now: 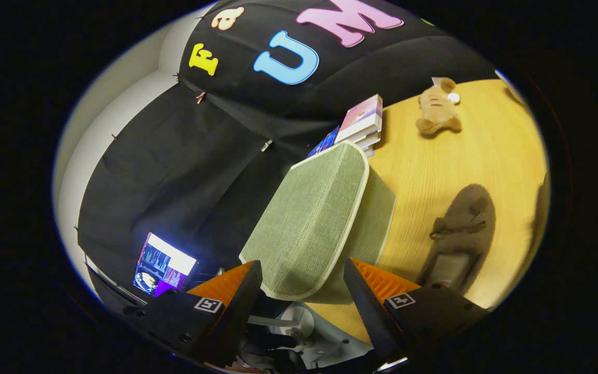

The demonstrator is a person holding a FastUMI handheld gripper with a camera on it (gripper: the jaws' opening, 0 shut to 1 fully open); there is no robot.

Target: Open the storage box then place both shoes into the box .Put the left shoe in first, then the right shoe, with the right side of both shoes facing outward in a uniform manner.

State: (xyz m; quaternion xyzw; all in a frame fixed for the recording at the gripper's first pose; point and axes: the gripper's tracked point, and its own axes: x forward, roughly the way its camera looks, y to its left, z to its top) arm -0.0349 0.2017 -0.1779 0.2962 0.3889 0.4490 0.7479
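So the wooden table (pixel 434 171) takes up the right side. On it sits the green fabric storage box (pixel 314 223), lid down, its near end poking in between the gripper (pixel 303 280) fingers. Those are spread wide, nothing pinched, though I can't tell if they touch the box. Right of the box lies one brown shoe (pixel 460 234), near the right finger. Beyond the box there's a stack of books (pixel 364 124), and further right a small plush toy (pixel 439 109). Lit screen (pixel 163 266) off to the left.
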